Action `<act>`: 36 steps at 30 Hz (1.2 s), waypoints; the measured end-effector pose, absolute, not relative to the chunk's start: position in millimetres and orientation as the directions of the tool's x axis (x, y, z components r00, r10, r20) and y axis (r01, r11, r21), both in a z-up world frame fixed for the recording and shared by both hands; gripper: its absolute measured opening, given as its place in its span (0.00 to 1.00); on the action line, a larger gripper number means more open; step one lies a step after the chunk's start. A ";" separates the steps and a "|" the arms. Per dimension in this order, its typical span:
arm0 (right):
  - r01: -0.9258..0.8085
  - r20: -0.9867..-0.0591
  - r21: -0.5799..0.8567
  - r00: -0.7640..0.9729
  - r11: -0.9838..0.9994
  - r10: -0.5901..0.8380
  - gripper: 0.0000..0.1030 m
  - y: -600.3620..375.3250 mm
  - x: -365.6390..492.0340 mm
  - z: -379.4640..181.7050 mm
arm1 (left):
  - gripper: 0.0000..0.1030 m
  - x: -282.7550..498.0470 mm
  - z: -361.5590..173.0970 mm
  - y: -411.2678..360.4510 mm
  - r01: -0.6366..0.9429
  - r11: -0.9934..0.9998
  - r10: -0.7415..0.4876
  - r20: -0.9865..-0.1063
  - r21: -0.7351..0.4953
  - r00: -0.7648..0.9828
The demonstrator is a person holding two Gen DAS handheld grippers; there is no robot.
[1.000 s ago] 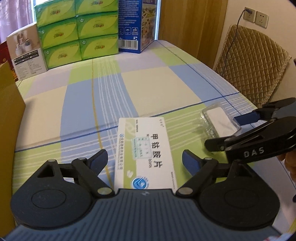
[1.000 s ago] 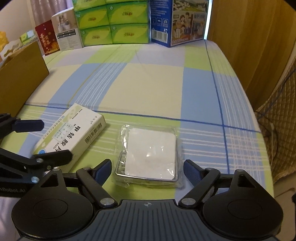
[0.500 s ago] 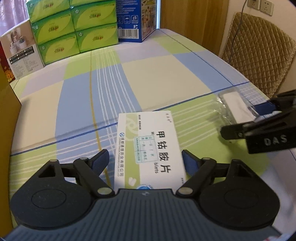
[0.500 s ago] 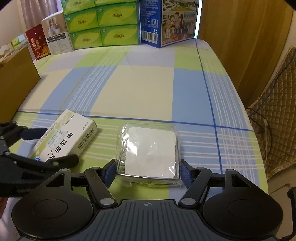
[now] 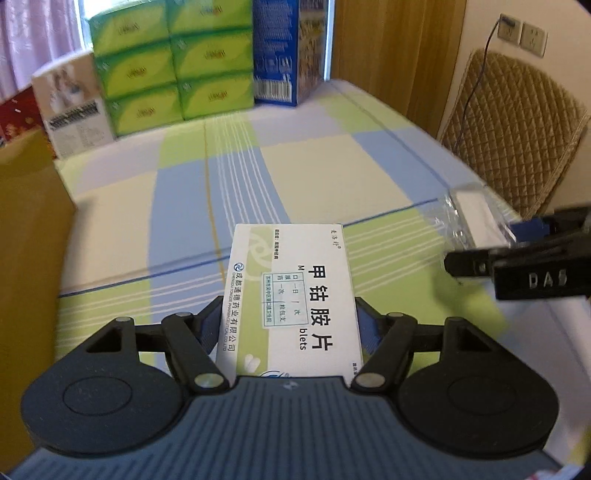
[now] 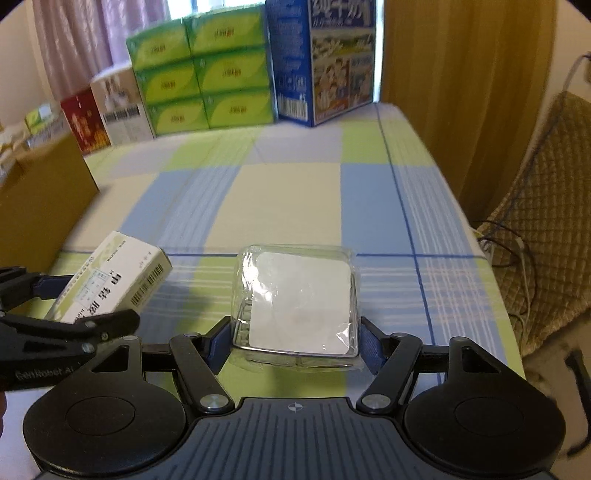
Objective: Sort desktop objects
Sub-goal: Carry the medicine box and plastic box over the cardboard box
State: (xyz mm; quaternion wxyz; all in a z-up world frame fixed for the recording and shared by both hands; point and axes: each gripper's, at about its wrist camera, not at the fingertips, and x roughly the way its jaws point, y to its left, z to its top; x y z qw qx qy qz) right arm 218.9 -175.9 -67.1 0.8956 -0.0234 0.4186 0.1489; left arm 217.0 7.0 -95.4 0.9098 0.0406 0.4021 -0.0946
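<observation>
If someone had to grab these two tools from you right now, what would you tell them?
Left hand-held gripper: shut on the medicine box, which looks raised off the checked tablecloth.
Right hand-held gripper: shut on the clear plastic packet.
Done: both items gripped.
Left: carry each to its place, possibly the cardboard box on the left; neither is sorted yet.

We're in a home room: checked tablecloth [image 6: 288, 206], stacked tissue boxes [image 6: 203, 81], purple curtains [image 6: 74, 44], quilted chair cover [image 5: 513, 129], wall sockets [image 5: 521, 33].
</observation>
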 end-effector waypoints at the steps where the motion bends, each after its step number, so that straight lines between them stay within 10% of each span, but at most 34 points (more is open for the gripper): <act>1: -0.282 -0.753 0.091 0.608 0.955 0.251 0.64 -174.6 208.5 -62.9 | 0.65 210.5 -87.9 9.2 0.199 0.980 -0.140 -0.736 -0.007 0.663; 36: -0.667 -0.616 0.070 0.555 0.741 0.558 0.64 41.5 2.4 46.7 | 0.65 -30.6 46.5 202.7 -0.183 0.983 0.153 -0.658 0.024 0.737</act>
